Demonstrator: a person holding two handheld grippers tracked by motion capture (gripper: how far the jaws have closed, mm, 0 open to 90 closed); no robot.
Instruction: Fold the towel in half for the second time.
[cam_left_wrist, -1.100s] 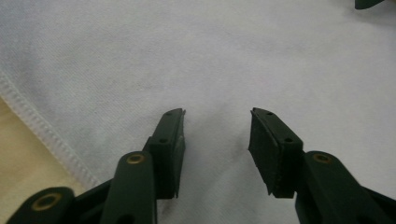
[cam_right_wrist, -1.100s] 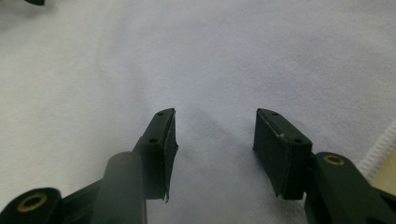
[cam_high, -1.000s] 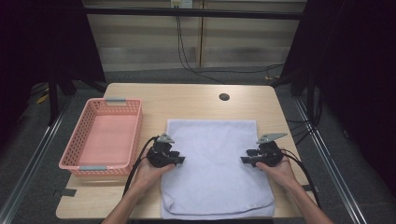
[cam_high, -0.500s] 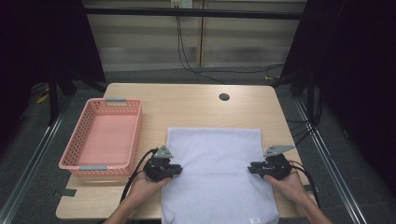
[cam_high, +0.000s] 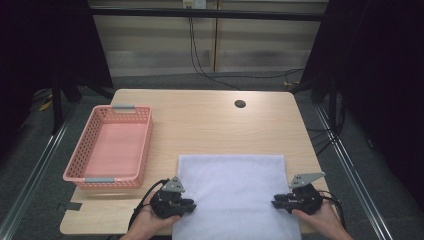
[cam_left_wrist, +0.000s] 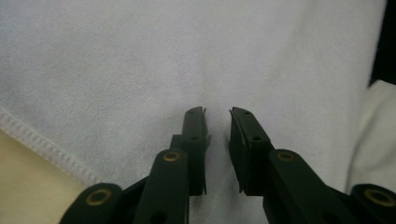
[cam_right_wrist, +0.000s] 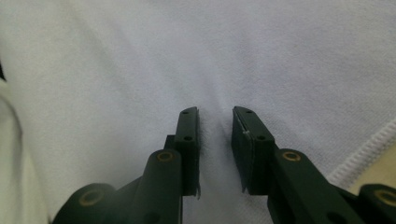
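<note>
A white cloth (cam_high: 232, 195) lies flat on the near half of the wooden table (cam_high: 210, 120), its near end running past the front edge. My left gripper (cam_high: 193, 204) lies at the cloth's left hem and my right gripper (cam_high: 274, 203) at its right hem, tips pointing inward. In the left gripper view the jaws (cam_left_wrist: 217, 112) stand a narrow gap apart with cloth (cam_left_wrist: 140, 56) pinched between them; they have just been opening slightly. In the right gripper view the jaws (cam_right_wrist: 215, 112) have just been closing and also pinch a small ridge of cloth (cam_right_wrist: 280, 56).
A pink plastic basket (cam_high: 145, 145) stands at the table's left side, a short way from my left gripper. A small round hole (cam_high: 240, 104) sits near the far edge. Bare wood lies between the cloth's far edge and the back of the table.
Both hands have pulled back toward the table's front edge, and the cloth has slid with them. Its far edge now lies nearer the person and more of it hangs off the front.
</note>
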